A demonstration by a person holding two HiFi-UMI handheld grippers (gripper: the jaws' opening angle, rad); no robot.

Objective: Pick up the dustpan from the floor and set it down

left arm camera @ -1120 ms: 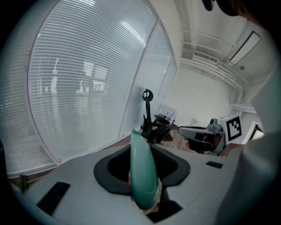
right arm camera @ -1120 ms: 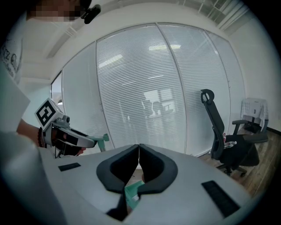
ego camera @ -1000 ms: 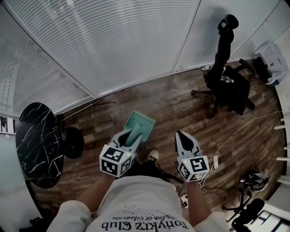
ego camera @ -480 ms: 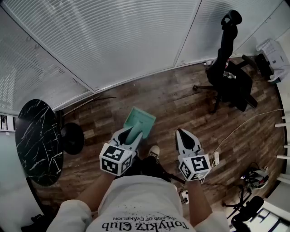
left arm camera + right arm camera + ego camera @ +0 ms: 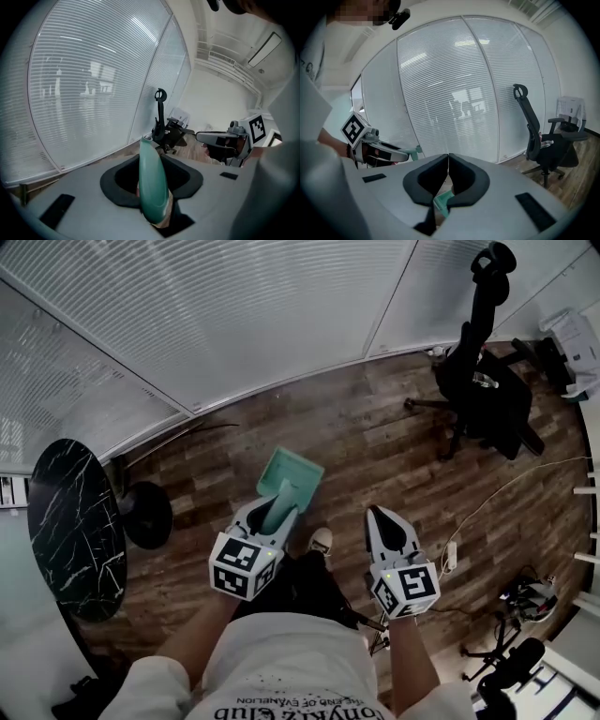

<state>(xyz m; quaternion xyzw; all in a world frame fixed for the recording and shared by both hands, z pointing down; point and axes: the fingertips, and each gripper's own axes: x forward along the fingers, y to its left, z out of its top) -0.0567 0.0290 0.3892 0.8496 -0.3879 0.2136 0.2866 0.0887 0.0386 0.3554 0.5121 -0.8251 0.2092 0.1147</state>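
Observation:
A teal dustpan [image 5: 292, 478] hangs over the wooden floor, its pan end toward the glass wall. My left gripper [image 5: 269, 518] is shut on its handle [image 5: 151, 180], which runs up between the dark pads in the left gripper view. Whether the pan touches the floor I cannot tell. My right gripper [image 5: 381, 518] hovers to the right of the dustpan, apart from it, jaws closed tip to tip with nothing held. A bit of the teal dustpan [image 5: 442, 203] shows below them in the right gripper view, where the left gripper [image 5: 379, 151] is at the left.
A round black marble table [image 5: 67, 531] with a dark base [image 5: 147, 516] stands at the left. A black office chair [image 5: 487, 381] is at the back right. A cable [image 5: 497, 501] and power strip [image 5: 450, 557] lie on the floor at the right. My shoe [image 5: 321, 540] is below the dustpan.
Both hands have sunk a little toward the floor, the left one carrying the dustpan down with it. Neither gripper's jaws have changed.

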